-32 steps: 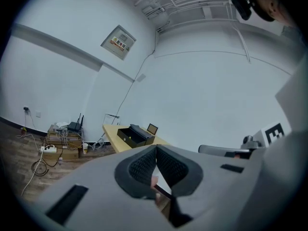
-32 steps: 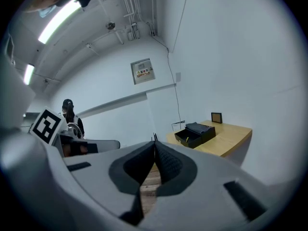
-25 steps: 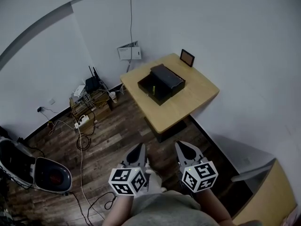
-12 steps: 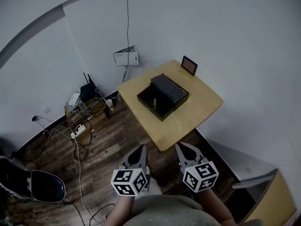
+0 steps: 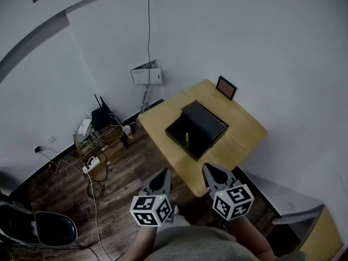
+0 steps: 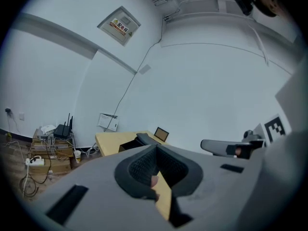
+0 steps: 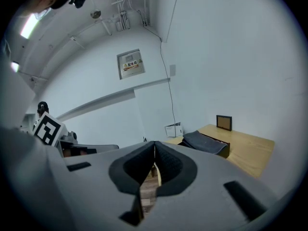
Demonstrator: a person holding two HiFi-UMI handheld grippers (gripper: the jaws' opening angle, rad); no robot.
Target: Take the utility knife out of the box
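Head view shows the box [image 5: 196, 130] nearer than before, at 12 o'clock from my left gripper [image 5: 161, 175] and right gripper [image 5: 213, 172], both clenched empty, so the knife [image 5: 186, 140] is soon reachable.

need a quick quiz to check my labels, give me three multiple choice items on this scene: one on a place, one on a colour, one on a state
1. Where does the frame stand?
A. on the floor
B. at the far corner of the table
C. on a chair

2. What colour is the box?
A. black
B. white
C. red

3. How do the jaws of the right gripper stand?
A. wide apart
B. closed on a knife
C. together, with nothing between them

Answers:
1 B: the head view shows the frame upright at the table's far corner.
2 A: the box is dark black against the pale wood.
3 C: the right gripper view shows the pads meeting, with only floor seen past them.
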